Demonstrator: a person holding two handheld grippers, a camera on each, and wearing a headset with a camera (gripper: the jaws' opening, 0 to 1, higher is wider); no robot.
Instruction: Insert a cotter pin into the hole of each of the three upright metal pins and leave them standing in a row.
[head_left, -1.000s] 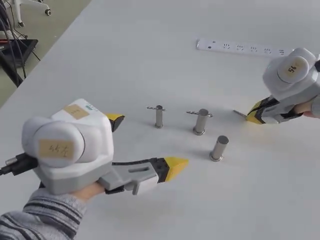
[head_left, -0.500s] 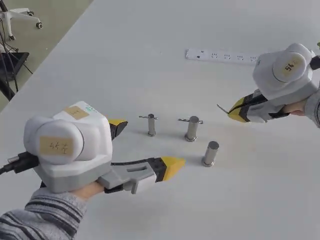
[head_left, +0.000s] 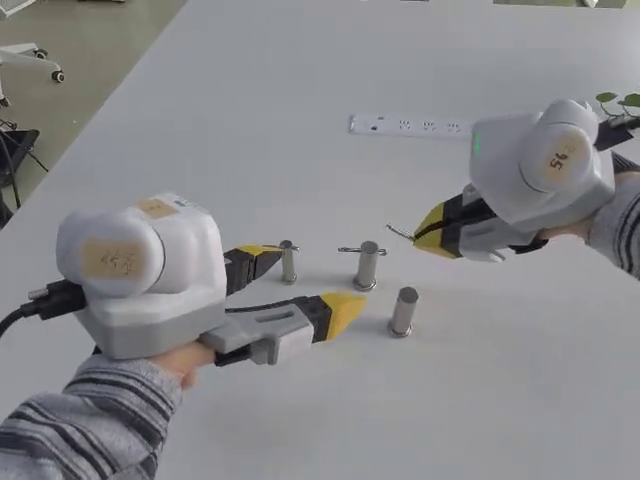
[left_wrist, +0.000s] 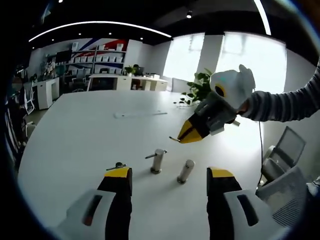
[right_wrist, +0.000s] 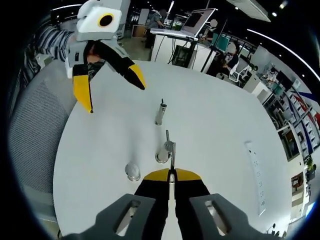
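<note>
Cotter pin in right gripper

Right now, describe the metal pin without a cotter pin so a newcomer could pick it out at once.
On the white workbench, nearer the person than the white power strip, stand three upright metal pins. The one meant is the bare pin, rightmost and nearest in the head view. Unlike the middle pin and the left pin, it has no cotter pin through its top.

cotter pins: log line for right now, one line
right tongs: shut on cotter pin, in air | left tongs: open, empty | pinned: left pin, middle pin | bare: near pin
</note>
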